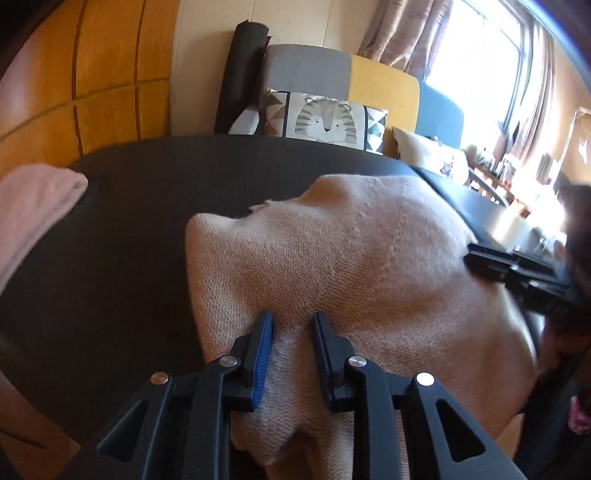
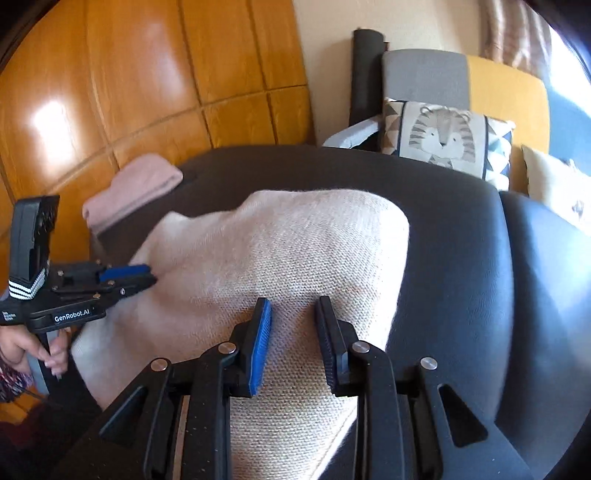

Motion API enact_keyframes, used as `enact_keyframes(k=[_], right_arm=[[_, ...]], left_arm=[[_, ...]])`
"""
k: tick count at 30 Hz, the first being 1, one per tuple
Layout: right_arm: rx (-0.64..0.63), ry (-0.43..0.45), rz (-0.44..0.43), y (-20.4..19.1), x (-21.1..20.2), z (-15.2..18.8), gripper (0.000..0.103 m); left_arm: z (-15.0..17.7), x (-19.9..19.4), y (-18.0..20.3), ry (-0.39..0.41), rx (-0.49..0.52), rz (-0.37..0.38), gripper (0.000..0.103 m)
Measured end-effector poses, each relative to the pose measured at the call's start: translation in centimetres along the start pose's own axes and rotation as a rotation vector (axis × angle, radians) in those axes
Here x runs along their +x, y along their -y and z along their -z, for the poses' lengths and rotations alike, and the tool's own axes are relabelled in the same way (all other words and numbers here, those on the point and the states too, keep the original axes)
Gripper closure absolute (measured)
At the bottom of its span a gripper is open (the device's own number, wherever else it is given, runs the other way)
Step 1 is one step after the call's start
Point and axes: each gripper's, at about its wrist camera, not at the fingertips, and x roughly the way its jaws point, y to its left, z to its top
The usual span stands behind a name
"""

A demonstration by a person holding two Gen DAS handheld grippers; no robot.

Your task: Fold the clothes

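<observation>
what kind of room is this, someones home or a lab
Most likely a home living room: a tiger-print cushion sits on a grey, yellow and blue sofa, patterned curtains frame a sunny window, and a beige knitted garment lies on a dark padded surface.

Sweater (image 2: 280, 251) on table (image 2: 461, 266) (folded garment (image 2: 133, 184) left, cushion (image 2: 443, 136) behind)

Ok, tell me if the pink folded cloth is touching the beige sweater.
Apart. The right wrist view shows the pink folded cloth at the far left edge, with a strip of dark surface between it and the beige sweater.
</observation>
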Motion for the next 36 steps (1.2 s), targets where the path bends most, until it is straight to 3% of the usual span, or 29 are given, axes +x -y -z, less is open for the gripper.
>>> enact_keyframes(k=[2,4,6,9,14,16,18,21,24,30,36], right_arm=[[0.033,0.008,-0.022,0.4,-0.3,0.0,0.071],[0.059,0.006,-0.046,0.4,-1.2,-0.1,0.053],[0.098,0.035,-0.055,0.3,-2.8,0.4,0.045],[0.195,0.064,-0.088,1.8,-4.1,0.8,0.033],[0.399,-0.046,-0.146,5.3,-3.2,2.0,0.032],[0.512,-0.075,-0.208,6.9,-2.5,2.8,0.032],[0.617,-0.102,-0.281,8.2,-1.6,3.4,0.032],[0.721,-0.15,-0.353,9.4,-0.2,4.0,0.032],[0.697,-0.201,-0.383,9.2,0.9,3.2,0.032],[0.703,-0.325,-0.425,8.5,4.0,1.2,0.028],[0.717,-0.353,-0.426,7.8,5.5,-0.1,0.025]], left_arm=[[-0.4,-0.9,-1.2,0.019,-0.063,0.053,0.08],[-0.6,-2.2,-2.9,0.056,-0.164,0.116,0.08],[-0.9,-2.8,-5.7,0.084,-0.295,0.154,0.079],[-0.7,-2.5,-8.8,0.046,-0.413,0.18,0.075],[-0.2,-0.4,-10.9,-0.089,-0.538,0.348,0.067],[-0.1,0.5,-11.3,-0.123,-0.58,0.387,0.055],[0.2,0.9,-11.2,-0.163,-0.594,0.377,0.05],[0.3,1.6,-11.7,-0.183,-0.639,0.425,0.048],[-0.4,2.8,-12.2,-0.222,-0.659,0.458,0.048],[-2.5,4.3,-12.0,-0.297,-0.595,0.465,0.048],[-3.3,5.3,-11.3,-0.295,-0.548,0.485,0.048]])
